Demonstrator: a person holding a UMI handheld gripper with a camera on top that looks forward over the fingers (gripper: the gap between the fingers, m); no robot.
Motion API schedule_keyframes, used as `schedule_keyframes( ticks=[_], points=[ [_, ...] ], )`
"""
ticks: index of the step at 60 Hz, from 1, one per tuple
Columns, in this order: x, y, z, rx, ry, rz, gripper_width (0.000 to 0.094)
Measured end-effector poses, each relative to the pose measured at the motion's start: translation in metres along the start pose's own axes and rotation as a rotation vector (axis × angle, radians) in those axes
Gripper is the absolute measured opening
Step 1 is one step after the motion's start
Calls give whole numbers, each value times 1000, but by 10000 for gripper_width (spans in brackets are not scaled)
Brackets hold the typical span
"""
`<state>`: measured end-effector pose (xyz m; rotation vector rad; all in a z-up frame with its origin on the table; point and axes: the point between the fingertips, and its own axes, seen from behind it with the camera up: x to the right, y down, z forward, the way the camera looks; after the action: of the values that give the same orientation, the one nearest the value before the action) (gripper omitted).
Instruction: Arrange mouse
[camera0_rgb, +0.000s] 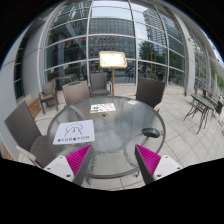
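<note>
A small dark mouse (151, 131) lies on the right side of a round glass table (110, 150). A white mouse mat with scribbled lettering (74, 131) lies on the table's left side. My gripper (112, 160) hovers over the near rim of the table, well short of both. Its fingers, with magenta pads (75, 157), stand wide apart with nothing between them. The mouse is beyond the right finger, the mat beyond the left finger.
A small white card (103, 108) lies at the table's far side. Grey chairs (75, 93) ring the table, one at the near left (22, 124) and one at the far right (150, 92). A sign on a stand (113, 61) is behind. Another table stands at the right (203, 101).
</note>
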<state>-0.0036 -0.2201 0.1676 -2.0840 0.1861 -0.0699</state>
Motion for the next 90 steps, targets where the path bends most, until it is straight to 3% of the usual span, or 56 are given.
schedule_keyframes(
  ticks=[18,35,49,59,64,75,90],
  points=[
    [134,92,83,-163,26,-52,863],
    [239,68,190,-195,2,-134,848],
    [248,40,271,-194,-98,-192,862],
    [256,14,309,-180,-101,-160,853],
    [262,10,324,-189,-87,-132,804],
    [258,8,339,-218,-84,-91,480],
    [258,6,334,-329,-4,-58,313]
  ],
)
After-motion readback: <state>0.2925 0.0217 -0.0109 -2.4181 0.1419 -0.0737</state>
